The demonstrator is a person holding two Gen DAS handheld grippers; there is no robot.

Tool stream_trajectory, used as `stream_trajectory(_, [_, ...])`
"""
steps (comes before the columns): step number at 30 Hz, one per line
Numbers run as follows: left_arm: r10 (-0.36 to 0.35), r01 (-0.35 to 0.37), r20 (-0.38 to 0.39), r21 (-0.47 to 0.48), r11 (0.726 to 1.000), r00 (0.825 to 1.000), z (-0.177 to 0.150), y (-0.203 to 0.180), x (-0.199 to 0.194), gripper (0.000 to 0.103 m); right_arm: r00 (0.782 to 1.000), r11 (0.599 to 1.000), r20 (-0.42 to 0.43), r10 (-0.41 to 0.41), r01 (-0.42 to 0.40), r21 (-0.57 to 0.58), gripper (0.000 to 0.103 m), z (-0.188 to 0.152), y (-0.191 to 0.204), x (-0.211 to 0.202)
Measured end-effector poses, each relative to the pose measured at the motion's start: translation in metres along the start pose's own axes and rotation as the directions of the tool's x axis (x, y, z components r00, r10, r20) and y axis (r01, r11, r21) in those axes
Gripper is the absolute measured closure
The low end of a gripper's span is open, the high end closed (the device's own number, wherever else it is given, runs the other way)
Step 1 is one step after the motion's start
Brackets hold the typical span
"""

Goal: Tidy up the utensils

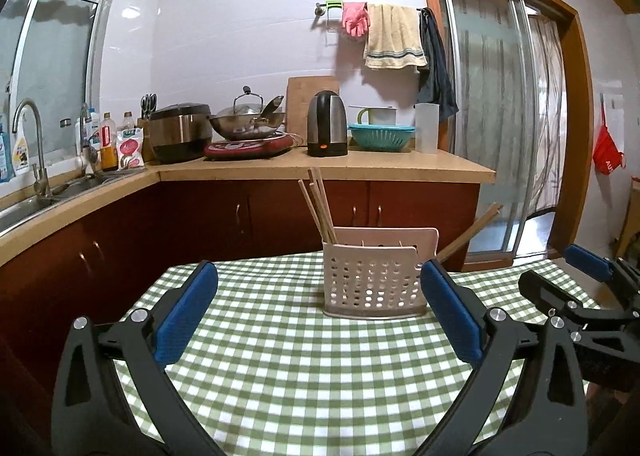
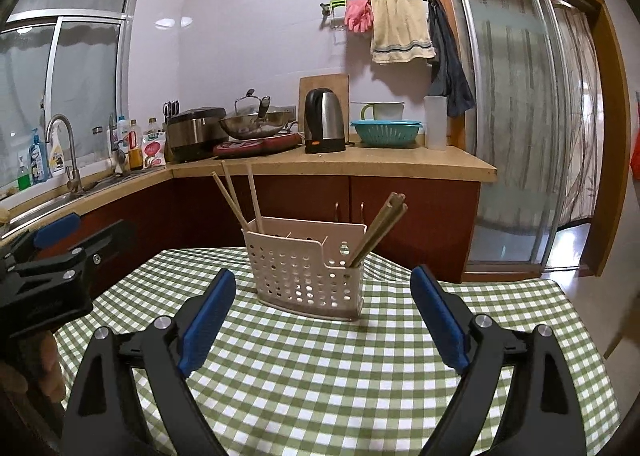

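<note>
— Over the checked counter (image 1: 304,368), how do we stand?

— Our left tool (image 1: 318,296) is spread wide and empty; our right tool (image 2: 322,312) is likewise released, touching nothing.

— And the holder?

— The perforated utensil holder (image 2: 308,276) stands upright on the cloth just ahead of both tools, apart from the fingers (image 2: 208,316).

— What do we count in it?

— One holder. Three light chopsticks (image 2: 234,199) lean from its left end; a bundle of darker chopsticks (image 2: 380,228) leans from its right end, too close together for us to number.
</note>
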State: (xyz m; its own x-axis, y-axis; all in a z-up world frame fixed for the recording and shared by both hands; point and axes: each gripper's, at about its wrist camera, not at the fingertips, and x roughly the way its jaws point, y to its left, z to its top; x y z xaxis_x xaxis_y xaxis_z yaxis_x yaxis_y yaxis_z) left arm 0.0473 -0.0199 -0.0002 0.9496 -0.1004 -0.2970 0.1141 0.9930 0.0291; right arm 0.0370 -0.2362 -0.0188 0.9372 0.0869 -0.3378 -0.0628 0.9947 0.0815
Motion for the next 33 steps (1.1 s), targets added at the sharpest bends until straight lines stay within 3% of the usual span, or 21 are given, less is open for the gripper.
stream_trajectory(9, [0.036, -0.036, -0.013, 0.002, 0.999, 0.999, -0.011, 0.005, -0.016, 0.004, 0.999, 0.999, 0.009, -0.035, 0.035, -0.019, 0.016, -0.005, 0.001, -0.020])
stream_trajectory(33, [0.024, -0.024, -0.009, -0.017, 1.000, 1.000, -0.012, 0.007, -0.033, 0.004, 0.999, 0.999, 0.032, -0.043, 0.044, -0.027, 0.016, -0.006, 0.005, -0.036])
